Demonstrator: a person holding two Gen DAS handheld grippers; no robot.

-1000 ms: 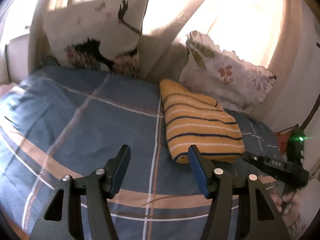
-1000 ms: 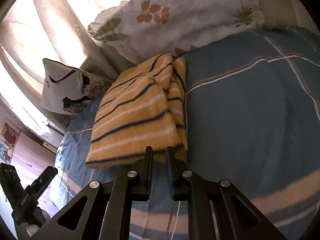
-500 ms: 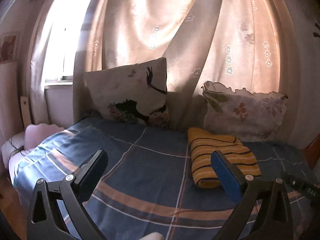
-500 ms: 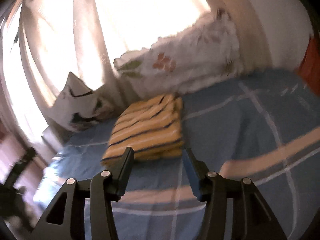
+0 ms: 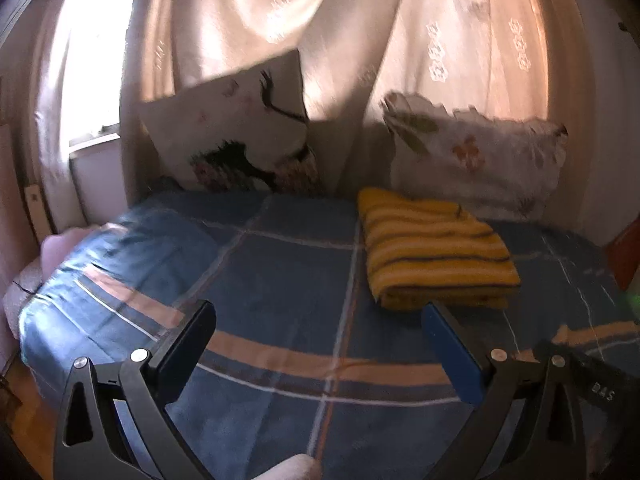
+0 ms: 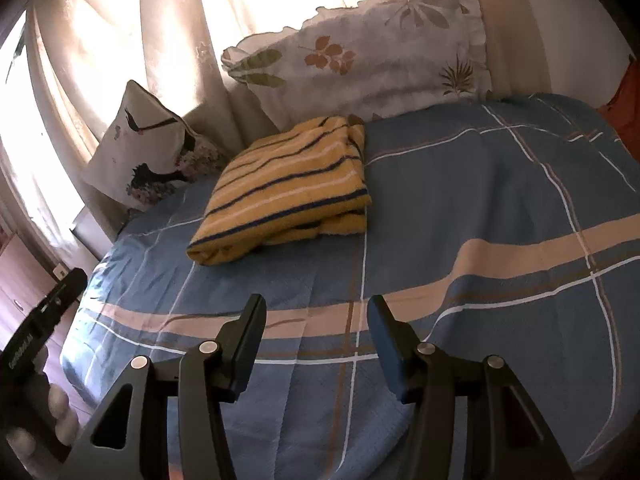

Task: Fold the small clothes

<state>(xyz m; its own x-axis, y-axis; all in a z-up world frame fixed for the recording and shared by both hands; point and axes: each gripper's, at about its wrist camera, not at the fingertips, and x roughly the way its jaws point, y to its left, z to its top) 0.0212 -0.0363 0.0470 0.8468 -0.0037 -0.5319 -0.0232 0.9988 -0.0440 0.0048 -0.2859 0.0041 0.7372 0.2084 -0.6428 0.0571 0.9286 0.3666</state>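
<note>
1. Right wrist view: blue plaid bedspread (image 6: 460, 200) fills frame; curtain (image 6: 168, 40) behind at 12 o'clock.
2. Floral pillow (image 6: 360, 52) at 12, bird pillow (image 6: 148, 152) at 10.
3. Folded yellow striped garment (image 6: 288, 184) lies flat on bedspread at 11, touching floral pillow, free of both claws.
4. Right gripper (image 6: 316, 332) at 6, jaws wide, empty.
5. Left wrist view: left gripper (image 5: 316, 344) at 6, jaws wide, empty; garment (image 5: 432, 252) at 2.
</note>
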